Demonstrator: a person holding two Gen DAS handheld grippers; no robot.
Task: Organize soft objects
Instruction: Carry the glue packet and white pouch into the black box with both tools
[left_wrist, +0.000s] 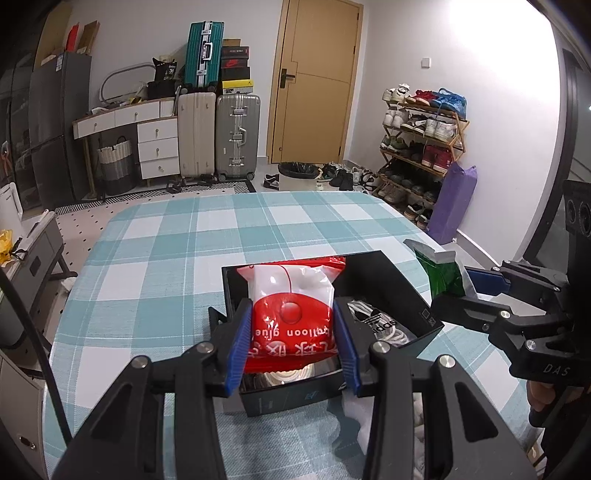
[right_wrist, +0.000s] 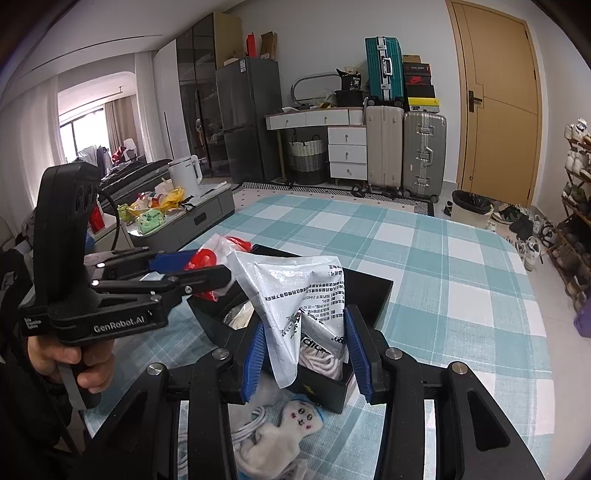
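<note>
A black open box (left_wrist: 388, 284) stands on the checked table (left_wrist: 166, 240). My left gripper (left_wrist: 293, 345) is shut on a red and white "balloon glue" packet (left_wrist: 293, 306) and holds it over the box's left half. My right gripper (right_wrist: 304, 360) is shut on a silver packet with printed text (right_wrist: 295, 295), green on its other side (left_wrist: 441, 271), above the box's right side (right_wrist: 365, 295). White adidas socks (left_wrist: 380, 325) lie inside the box. A white sock with a drawn face (right_wrist: 295, 417) lies on the table in front of the box.
Suitcases (left_wrist: 218, 133), a drawer desk (left_wrist: 147, 129), a yellow door (left_wrist: 317, 81) and a shoe rack (left_wrist: 421, 147) stand beyond the table. A low grey table with clutter (right_wrist: 177, 214) is at the left. The table's far half shows only cloth.
</note>
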